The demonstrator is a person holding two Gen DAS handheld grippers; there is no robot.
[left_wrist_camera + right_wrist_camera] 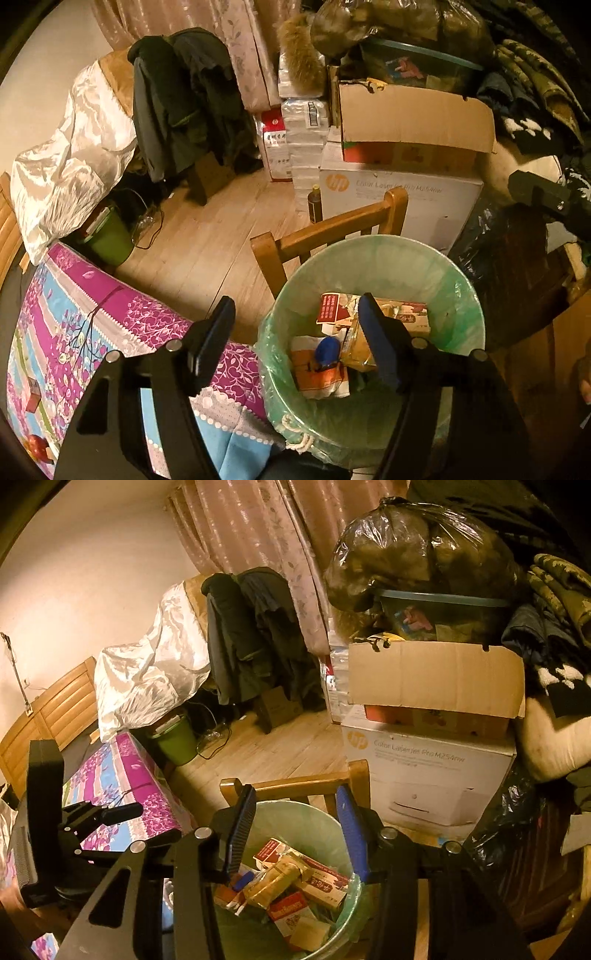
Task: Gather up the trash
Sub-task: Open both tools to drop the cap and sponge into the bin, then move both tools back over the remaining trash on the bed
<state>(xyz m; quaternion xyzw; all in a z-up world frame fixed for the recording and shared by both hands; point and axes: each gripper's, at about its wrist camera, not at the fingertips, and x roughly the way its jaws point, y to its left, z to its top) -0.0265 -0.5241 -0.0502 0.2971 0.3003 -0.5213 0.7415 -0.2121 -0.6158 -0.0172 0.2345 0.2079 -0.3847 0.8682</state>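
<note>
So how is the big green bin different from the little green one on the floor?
The lined bin wears a pale green bag and holds boxes and wrappers; the small green bin is darker and shows no such bag. The lined bin sits right under both grippers; the small one stands away beside the table. Both are green bins.

the trash bin's [295, 819] near rim runs off the bottom edge; small print on its cartons [314, 878] is unreadable (too blurred).

"hp Color LaserJet Pro" on printer box [428, 771]
</note>
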